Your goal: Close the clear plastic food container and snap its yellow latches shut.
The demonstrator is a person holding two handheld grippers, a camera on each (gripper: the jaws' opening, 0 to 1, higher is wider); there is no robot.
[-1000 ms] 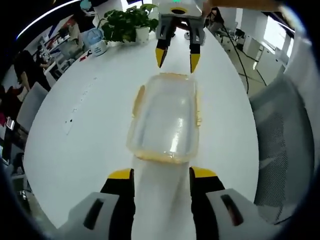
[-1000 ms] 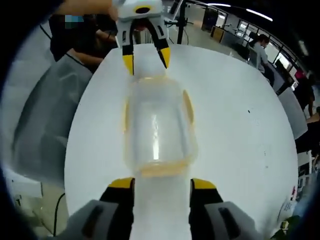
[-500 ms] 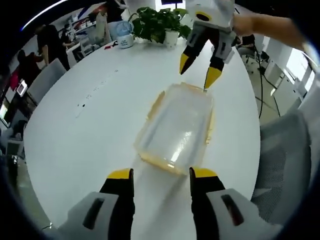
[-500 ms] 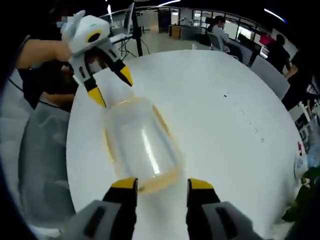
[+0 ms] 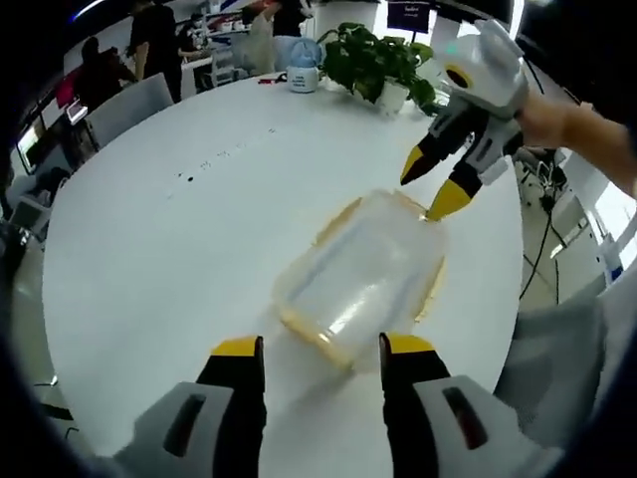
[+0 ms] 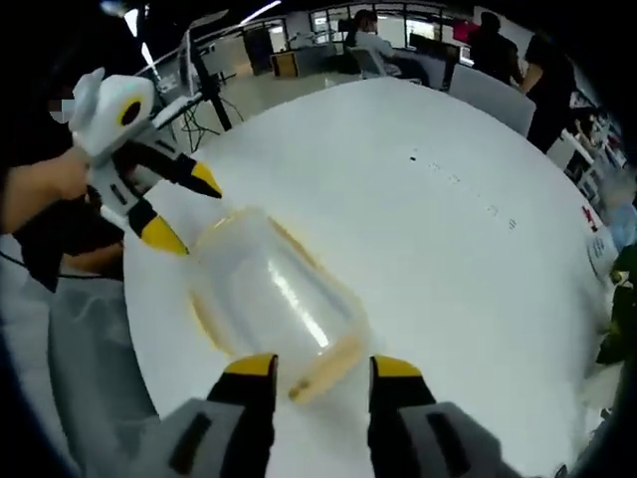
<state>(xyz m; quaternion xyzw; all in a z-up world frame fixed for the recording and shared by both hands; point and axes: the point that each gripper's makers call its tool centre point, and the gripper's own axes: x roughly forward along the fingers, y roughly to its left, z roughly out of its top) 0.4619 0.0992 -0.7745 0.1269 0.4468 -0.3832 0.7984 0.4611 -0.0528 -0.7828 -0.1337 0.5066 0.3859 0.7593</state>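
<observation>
1. We see a clear plastic food container [image 5: 360, 280] lying flat on a round white surface [image 5: 149, 249], set at an angle in the left gripper view.
2. Its clear lid [image 6: 274, 294] sits on top and catches a bright glare.
3. Yellow latches [image 6: 323, 366] line its edges, and a yellowish band rims it. We cannot tell whether they are snapped shut.

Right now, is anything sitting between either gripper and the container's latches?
Nothing visible. The left gripper and right gripper face opposite ends of the clear container on the white table, both open. The plant stands far off.
</observation>
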